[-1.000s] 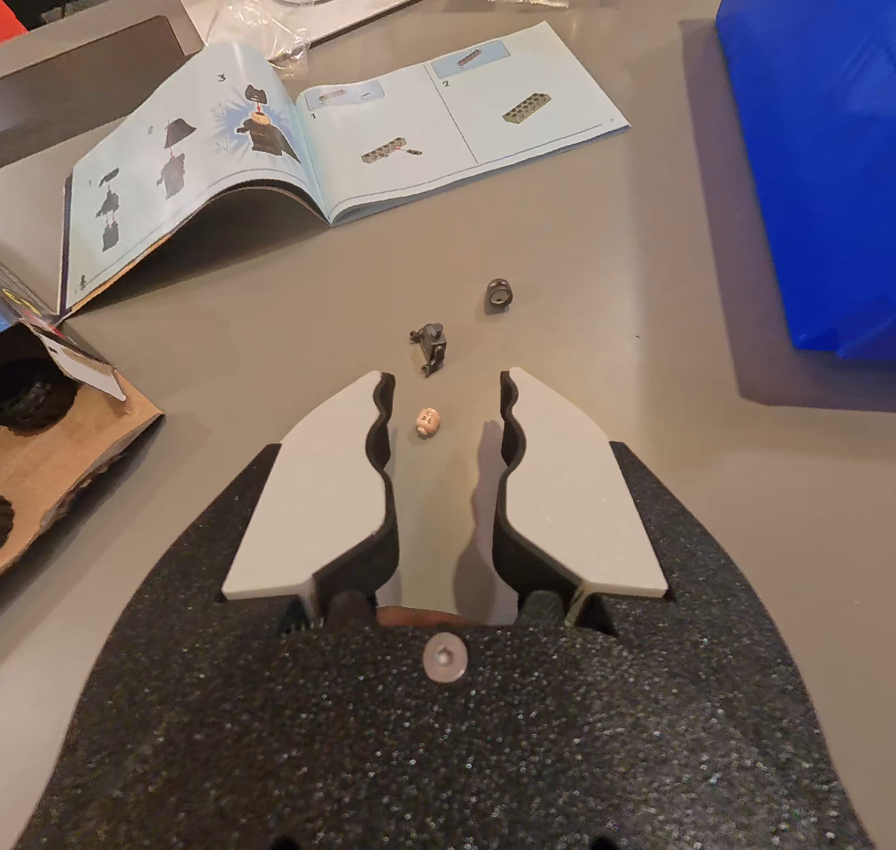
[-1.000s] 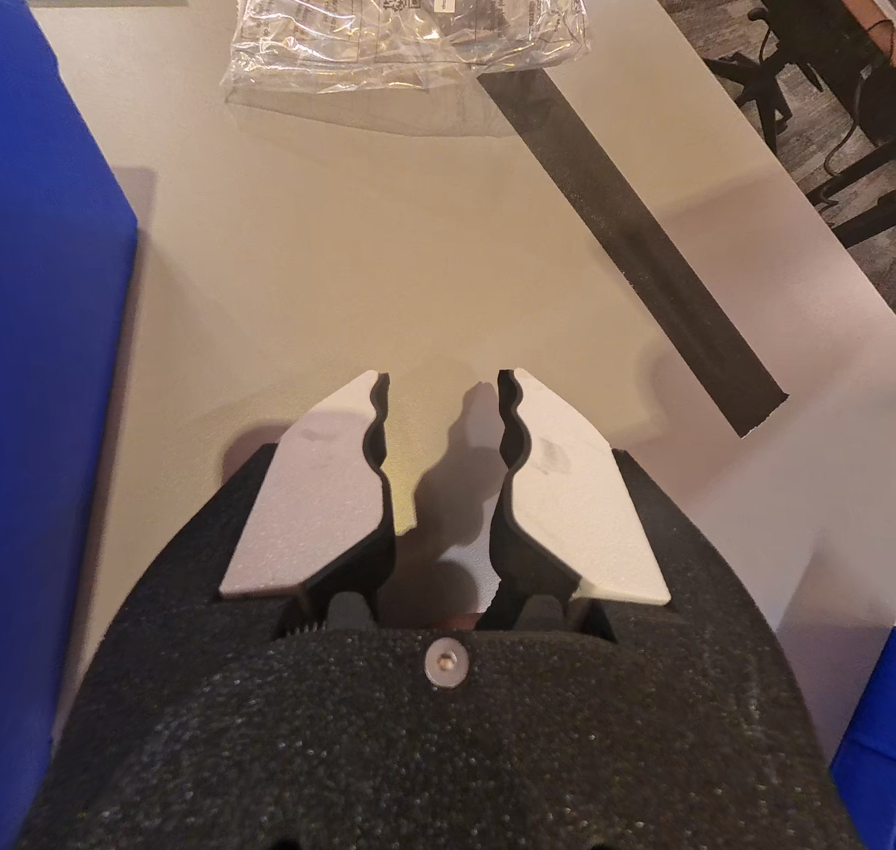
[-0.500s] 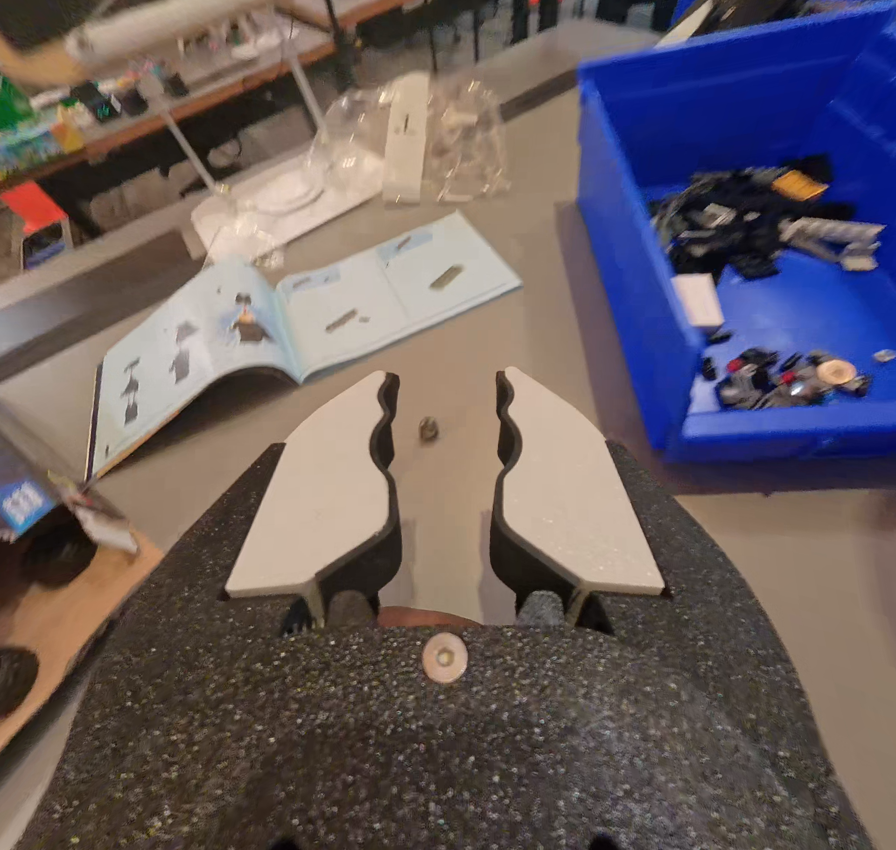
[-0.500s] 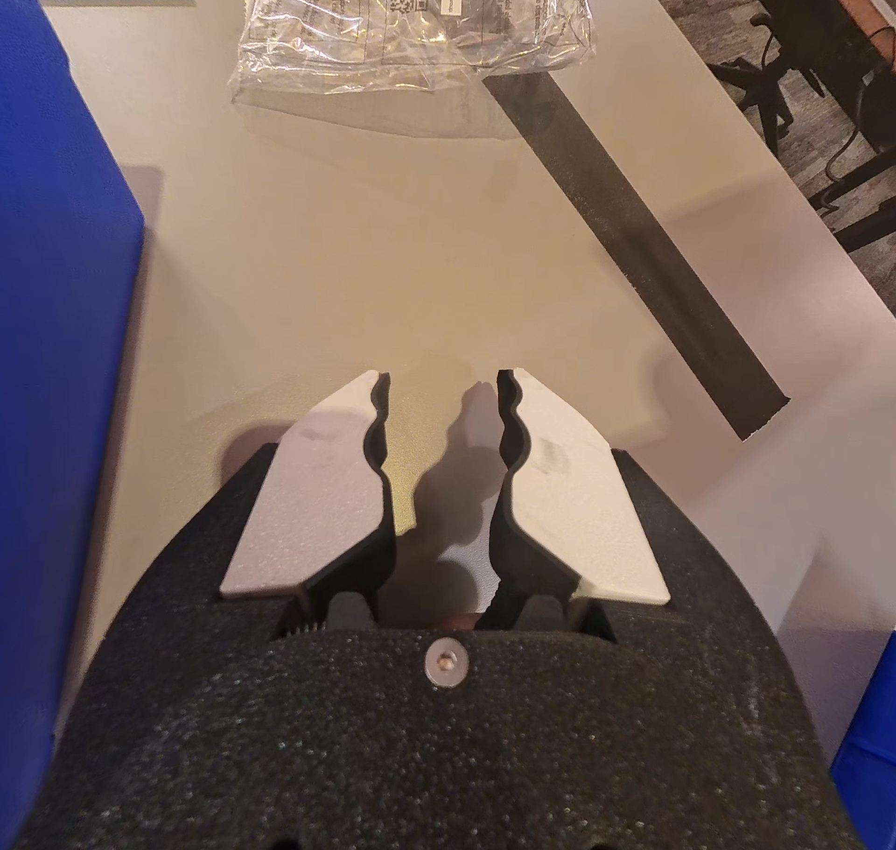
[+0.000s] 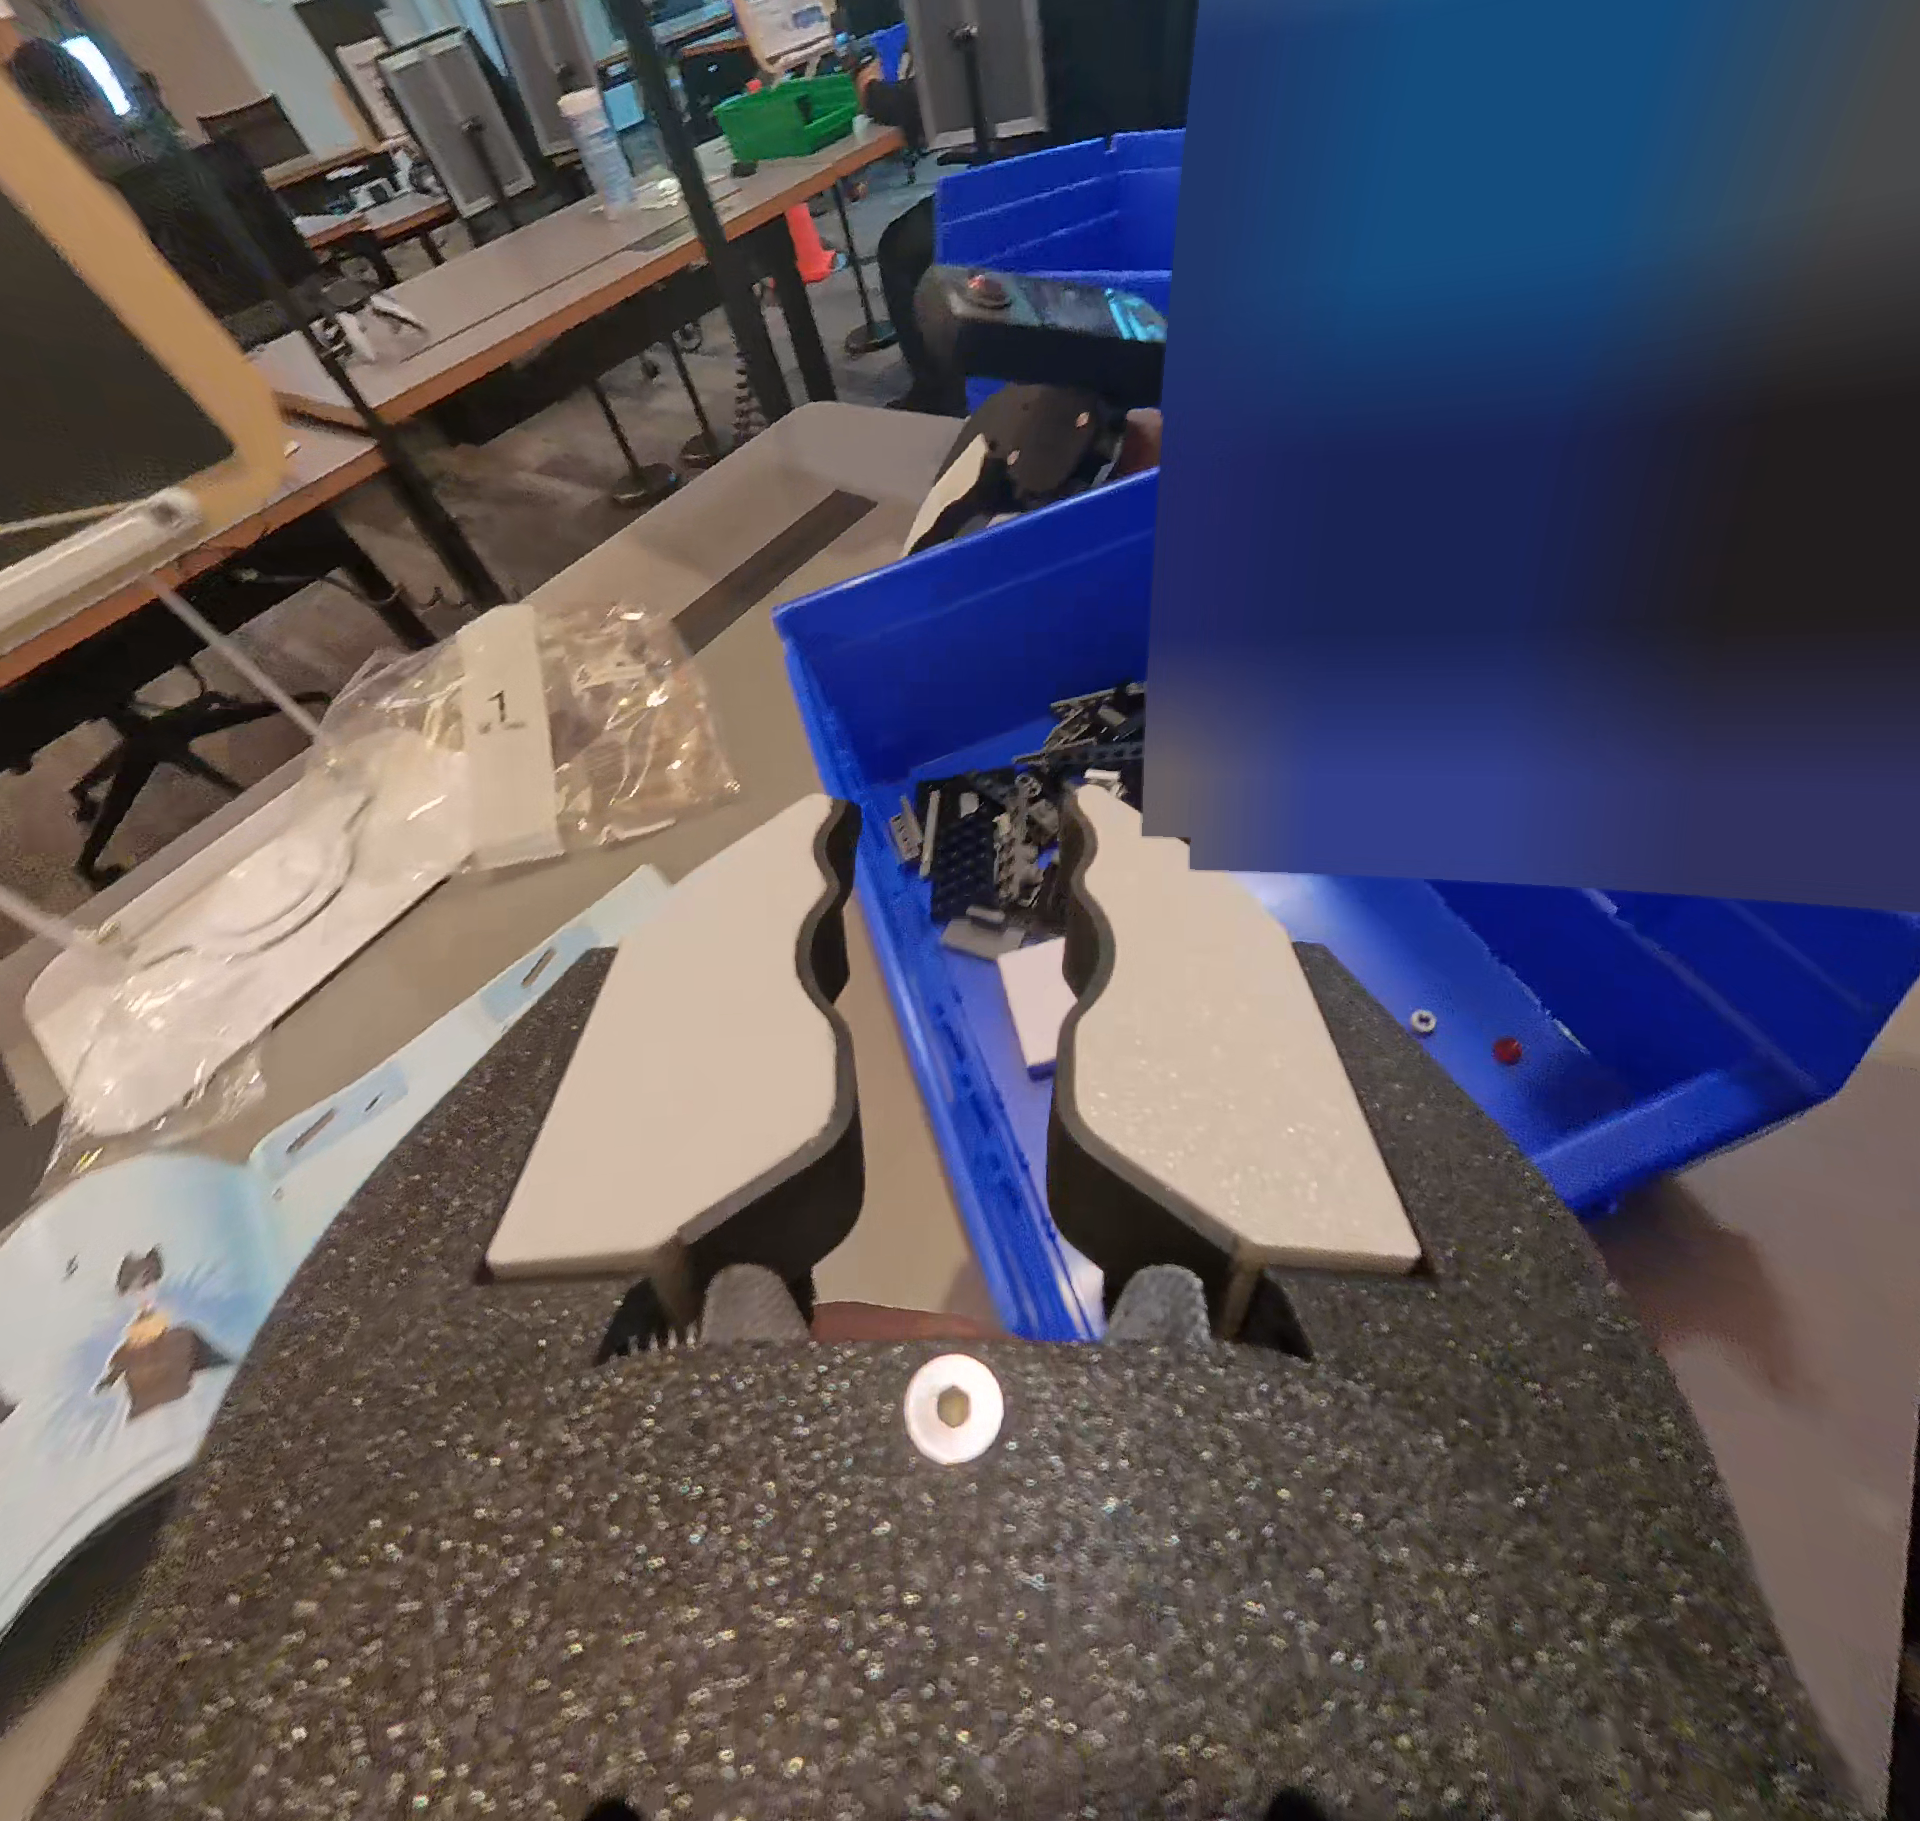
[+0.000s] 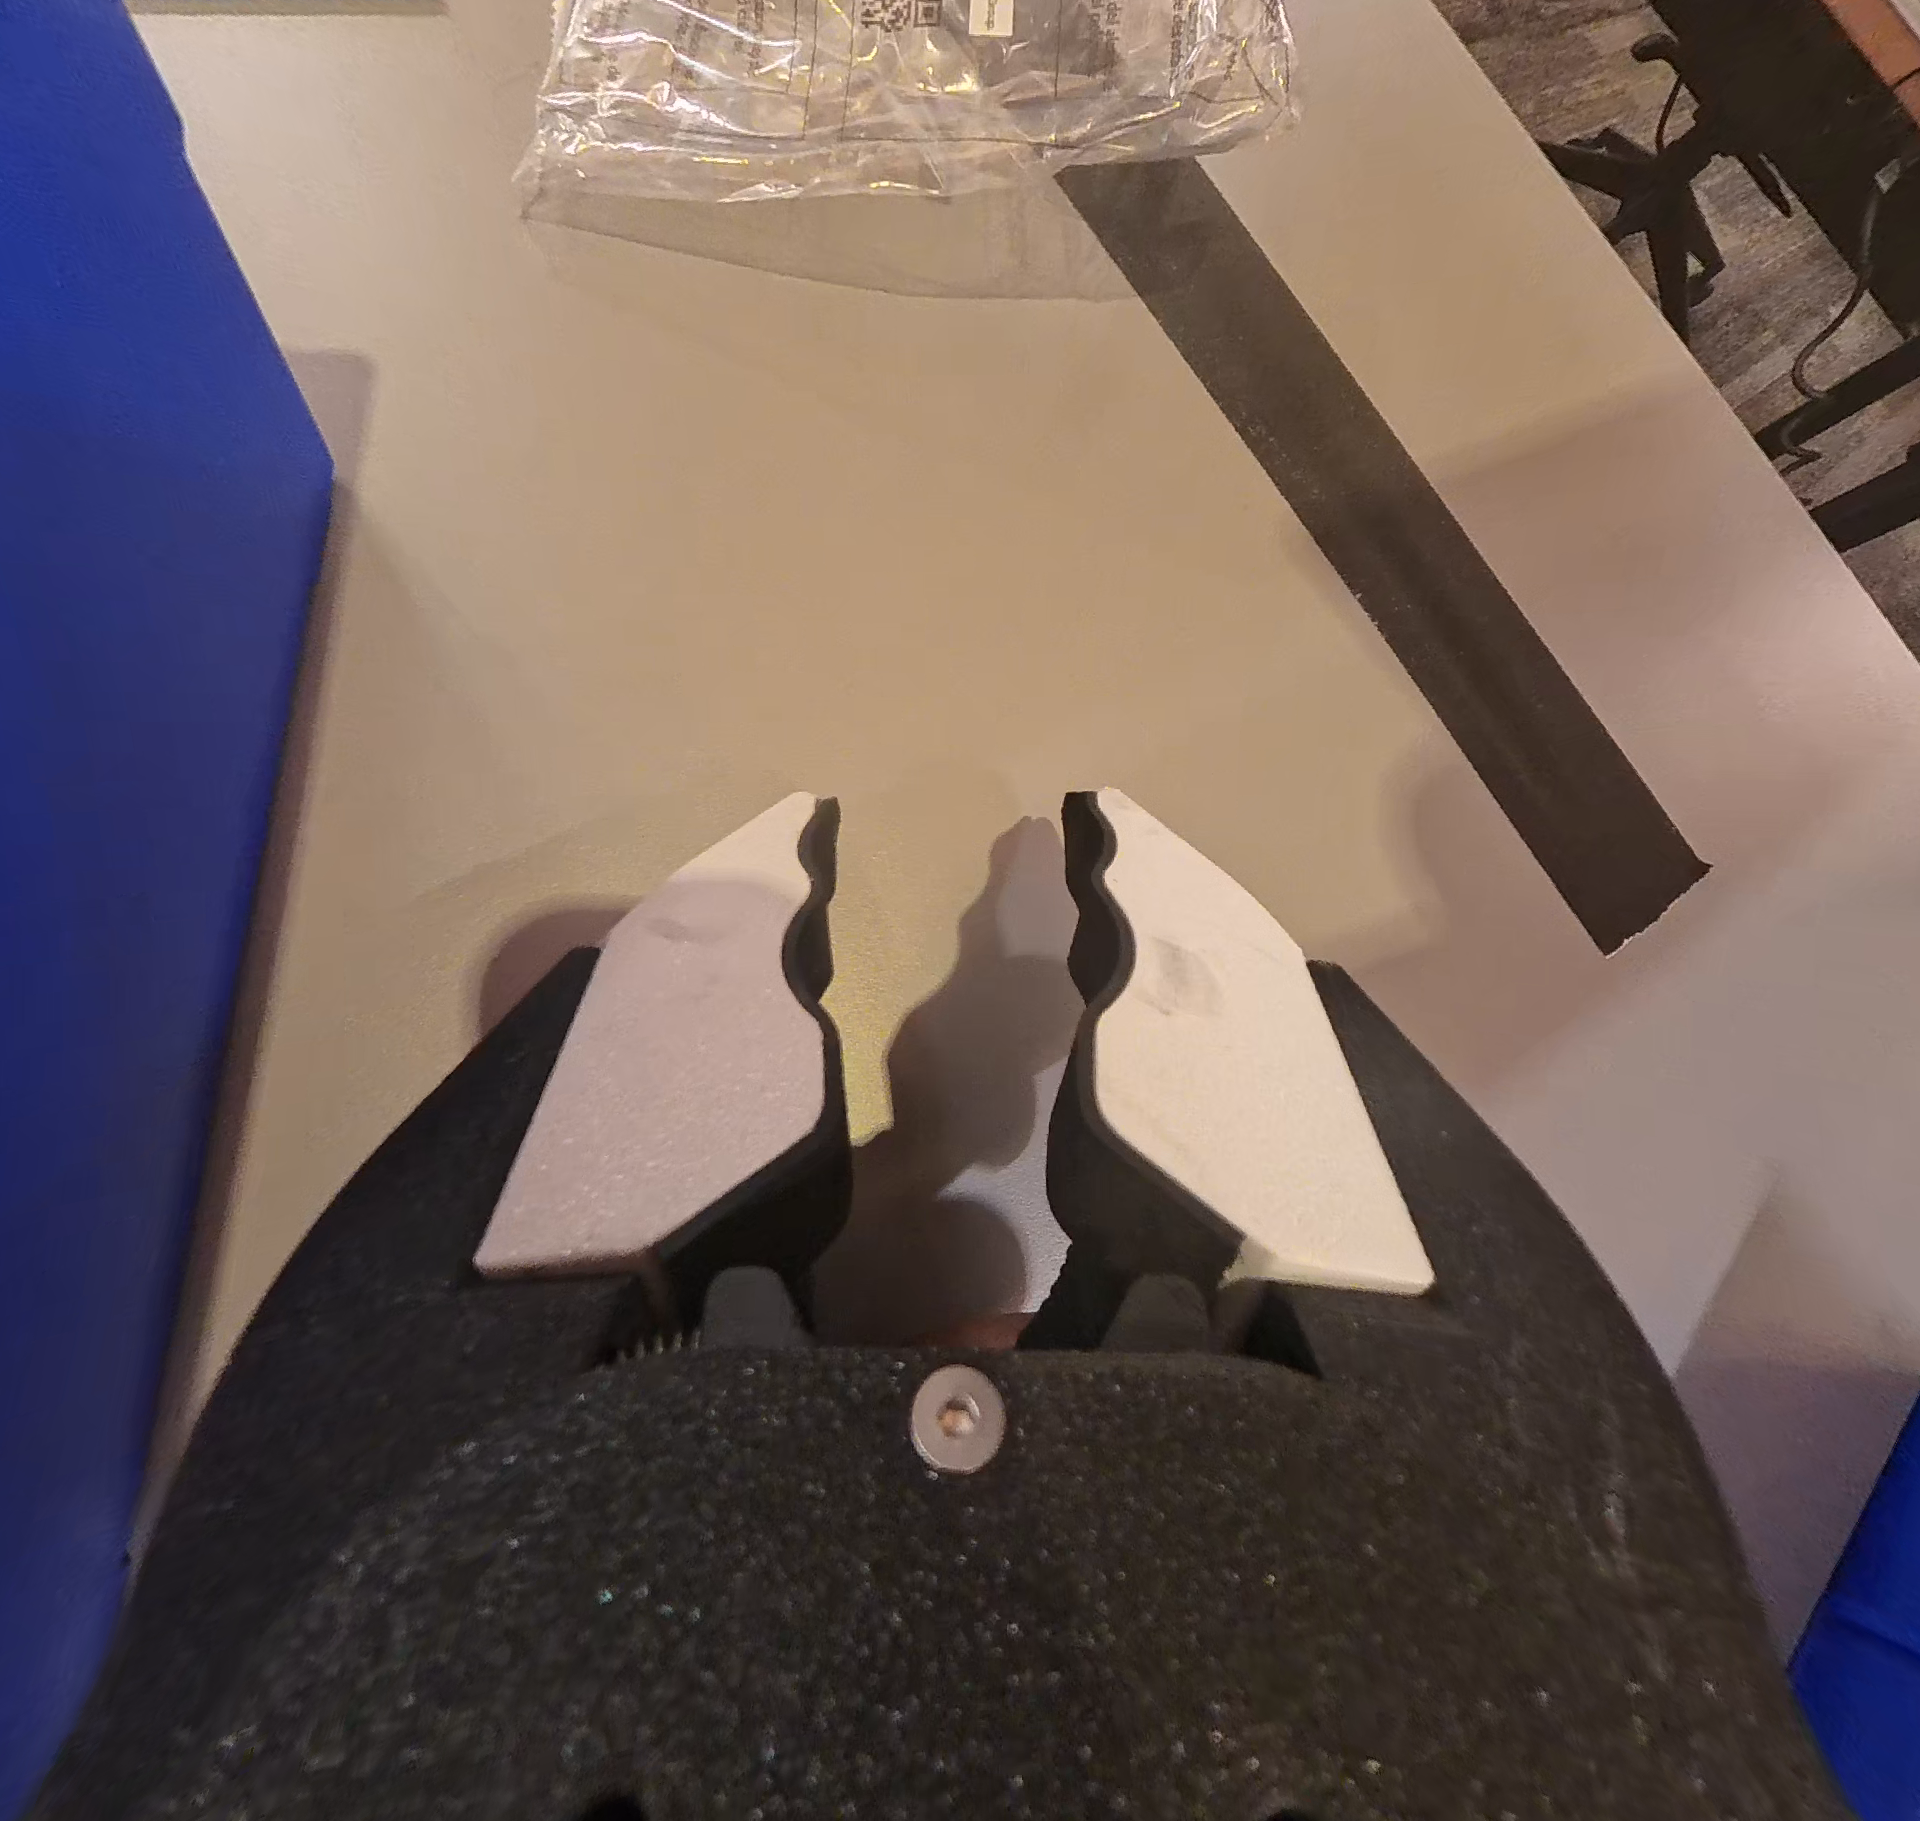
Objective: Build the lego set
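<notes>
Left gripper (image 5: pixel 951 826) has swung up and right off the table (image 5: pixel 790 545), so the tiny loose pieces it hovered over are out of view and its half-open, empty jaws now straddle the near-left wall of the blue bin (image 5: pixel 935 628), dark bricks (image 5: pixel 997 836) piled just beyond. Right gripper (image 6: pixel 948 815) hasn't budged: jaws apart, nothing between them, low over bare tabletop with the clear bag (image 6: pixel 914 57) far ahead.

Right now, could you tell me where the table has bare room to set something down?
The widest bare patch lies ahead of the right gripper, between the blue bin, the clear plastic bag and the black strip. By the left gripper, bags and booklet crowd the tabletop.
</notes>
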A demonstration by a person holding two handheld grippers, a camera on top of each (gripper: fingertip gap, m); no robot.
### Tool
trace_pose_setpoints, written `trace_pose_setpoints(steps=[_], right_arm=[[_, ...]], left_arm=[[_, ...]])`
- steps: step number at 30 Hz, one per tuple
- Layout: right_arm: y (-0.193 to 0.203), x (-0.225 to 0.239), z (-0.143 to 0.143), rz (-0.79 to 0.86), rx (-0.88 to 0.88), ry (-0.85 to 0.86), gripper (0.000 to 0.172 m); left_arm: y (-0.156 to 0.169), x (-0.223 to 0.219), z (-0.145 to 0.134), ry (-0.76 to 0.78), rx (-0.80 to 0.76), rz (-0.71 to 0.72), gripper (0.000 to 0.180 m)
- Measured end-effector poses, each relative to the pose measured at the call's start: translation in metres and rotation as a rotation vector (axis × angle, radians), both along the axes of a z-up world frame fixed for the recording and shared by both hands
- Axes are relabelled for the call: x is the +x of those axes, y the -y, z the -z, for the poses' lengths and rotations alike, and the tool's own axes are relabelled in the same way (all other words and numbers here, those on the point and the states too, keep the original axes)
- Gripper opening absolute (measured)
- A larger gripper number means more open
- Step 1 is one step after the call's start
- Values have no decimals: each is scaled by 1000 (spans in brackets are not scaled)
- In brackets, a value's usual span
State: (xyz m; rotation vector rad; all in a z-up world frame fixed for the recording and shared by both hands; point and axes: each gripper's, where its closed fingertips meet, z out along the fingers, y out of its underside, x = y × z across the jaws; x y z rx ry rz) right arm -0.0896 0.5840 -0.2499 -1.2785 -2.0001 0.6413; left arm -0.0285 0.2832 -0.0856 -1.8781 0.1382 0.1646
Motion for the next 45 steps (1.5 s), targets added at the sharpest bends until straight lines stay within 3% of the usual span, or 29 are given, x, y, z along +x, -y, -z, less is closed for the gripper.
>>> trace_pose_setpoints(steps=[10,17,22,27,32,45], right_arm=[[3,1,1,-21,-15,13,42],[5,1,2,-39,-25,21,42],[7,2,2,-58,-34,29,41],[8,2,4,-70,-53,45,41],[9,2,3,-72,-50,42,41],[8,2,3,-70,-48,40,41]], left_arm=[[-82,48,10,-32,-74,136,37],[-130,68,81,-13,-357,159,37],[-131,64,137,-152,-579,150,40],[-133,59,161,-130,-663,134,40],[-137,57,157,-106,-632,119,33],[-129,29,115,-33,-471,-24,22]])
